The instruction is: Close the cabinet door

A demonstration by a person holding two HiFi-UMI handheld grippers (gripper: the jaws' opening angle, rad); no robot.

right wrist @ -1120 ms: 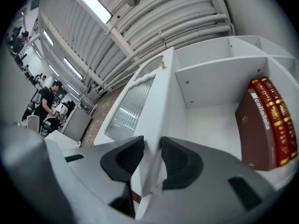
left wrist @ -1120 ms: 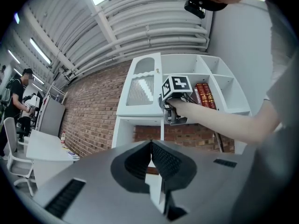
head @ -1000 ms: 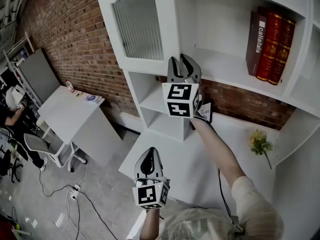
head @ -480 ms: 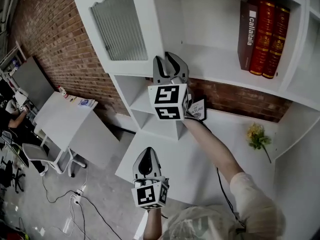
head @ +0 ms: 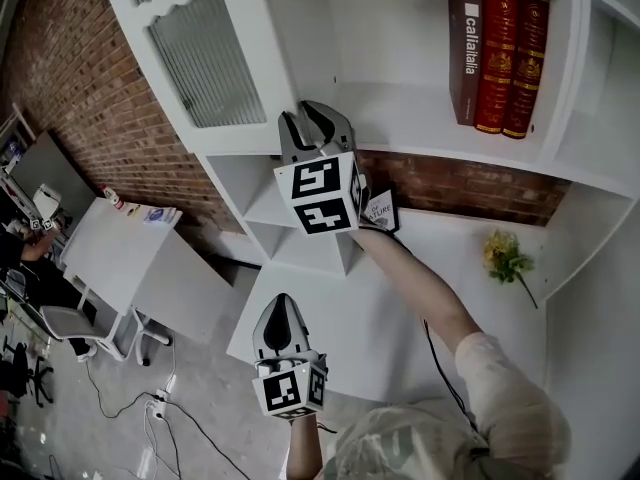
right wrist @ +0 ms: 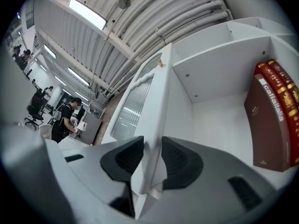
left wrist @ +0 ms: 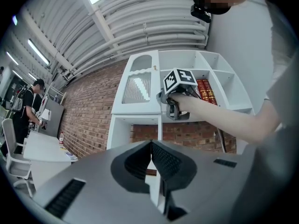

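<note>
In the head view, we see the right gripper (head: 315, 120) raised to the cabinet door (head: 205, 63), with its jaws at the door's free edge near the bottom corner. The door is white with a ribbed glass pane. It stands swung out to the left of the white cabinet (head: 400, 98), well short of closed. Three books (head: 497, 53) stand upright at the right of the open compartment. The left gripper (head: 281, 320) hangs lower and nearer to us, apart from the cabinet. A yellow flower (head: 505, 258) lies on the white counter (head: 440, 248) below the shelf, in front of a strip of brick wall (head: 470, 183). A white table (head: 115, 248) stands on the floor at the left.

In the left gripper view, we find the left gripper's two dark pads (left wrist: 161, 160) meeting at their tips with nothing between them. Beyond them the right gripper sits at the edge of the door (left wrist: 139, 85), and the books (left wrist: 205, 91) show behind it. A person (left wrist: 32, 104) stands by a table far to the left.

In the right gripper view, we look along the jaws and see them narrowed onto the white edge of the door (right wrist: 156, 111). One pad (right wrist: 128, 157) presses its outer face and the other its inner face. The ribbed pane runs up to the left, and the open compartment with the books (right wrist: 273, 120) lies to the right.
</note>
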